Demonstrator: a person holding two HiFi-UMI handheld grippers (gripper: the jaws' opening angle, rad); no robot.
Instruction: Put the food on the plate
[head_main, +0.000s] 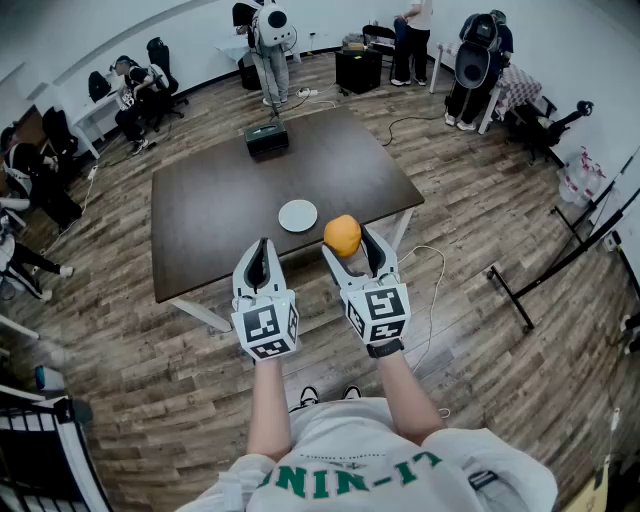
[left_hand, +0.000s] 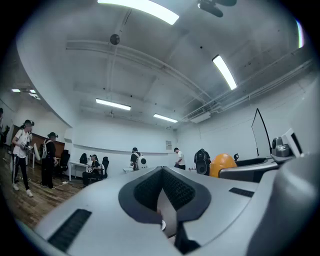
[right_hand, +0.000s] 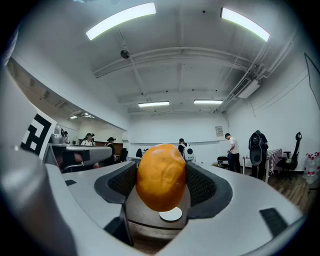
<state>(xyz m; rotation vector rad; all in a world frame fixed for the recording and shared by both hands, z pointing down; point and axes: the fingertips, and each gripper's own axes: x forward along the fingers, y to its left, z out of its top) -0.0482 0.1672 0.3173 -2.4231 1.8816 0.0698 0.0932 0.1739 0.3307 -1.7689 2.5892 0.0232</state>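
A: What has the right gripper got hold of?

B: An orange. The jaws stand wide, one pad on each side of the fruit and both pressing on it, so it sits clamped at the tips and clear of the table.

A: And the left gripper?

B: Jaws together, tip against tip, with nothing between them. It is held up beside the right one, both pointing away from the person, whose bare forearms run back to a white shirt with green lettering.

A: Where is the orange relative to the plate?

B: The small white plate lies flat on the dark brown table, near its front edge. From the head view the orange hangs in the air just to the right of the plate, over the table's near edge, not touching either.

A: Anything else on the table?

B: A black box at the far end, well apart from the plate. Beyond the table, several people stand or sit along the far walls on a wood-plank floor.
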